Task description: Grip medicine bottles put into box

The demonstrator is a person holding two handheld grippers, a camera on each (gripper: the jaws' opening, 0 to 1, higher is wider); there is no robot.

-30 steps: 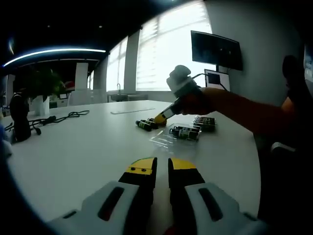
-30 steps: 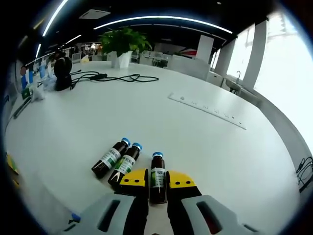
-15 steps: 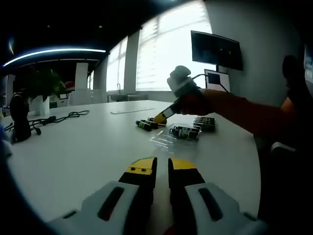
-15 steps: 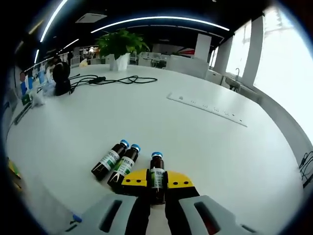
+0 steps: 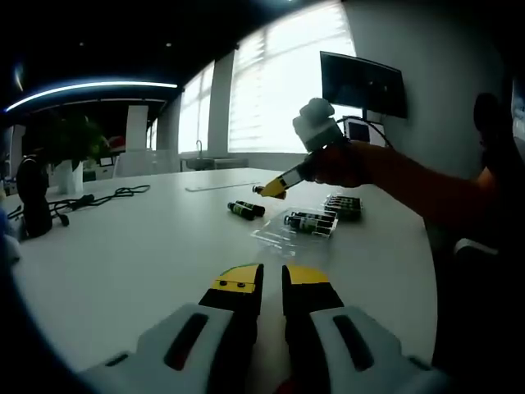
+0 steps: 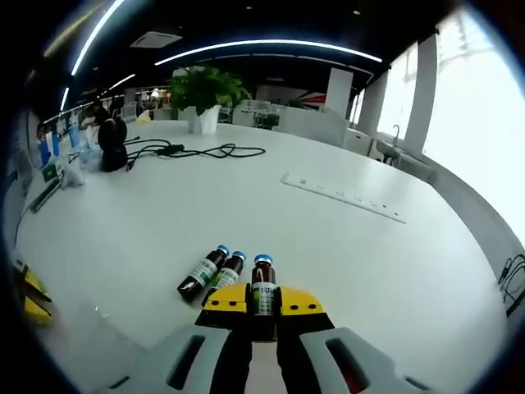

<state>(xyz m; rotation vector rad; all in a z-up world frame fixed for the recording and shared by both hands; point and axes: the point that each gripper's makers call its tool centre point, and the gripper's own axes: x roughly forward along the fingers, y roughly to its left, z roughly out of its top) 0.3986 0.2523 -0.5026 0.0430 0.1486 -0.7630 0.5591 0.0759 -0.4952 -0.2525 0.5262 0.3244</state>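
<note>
1. The right gripper point(image 6: 262, 302) clamps a bottle point(image 6: 262, 289) at lower centre, blue cap pointing up-frame.
2. Two bottles point(image 6: 212, 274) lie just left of the jaws; bare table point(image 6: 344, 238) spreads beyond.
3. The left gripper point(image 5: 271, 283) is nearly closed and empty; a clear box point(image 5: 289, 231) sits mid-frame right, beneath the lifted right gripper.

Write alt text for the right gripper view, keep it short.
The right gripper is shut on a small brown medicine bottle with a blue cap, held above a white table. Two matching bottles lie side by side on the table just left of it; a potted plant and black cables sit farther back.
</note>
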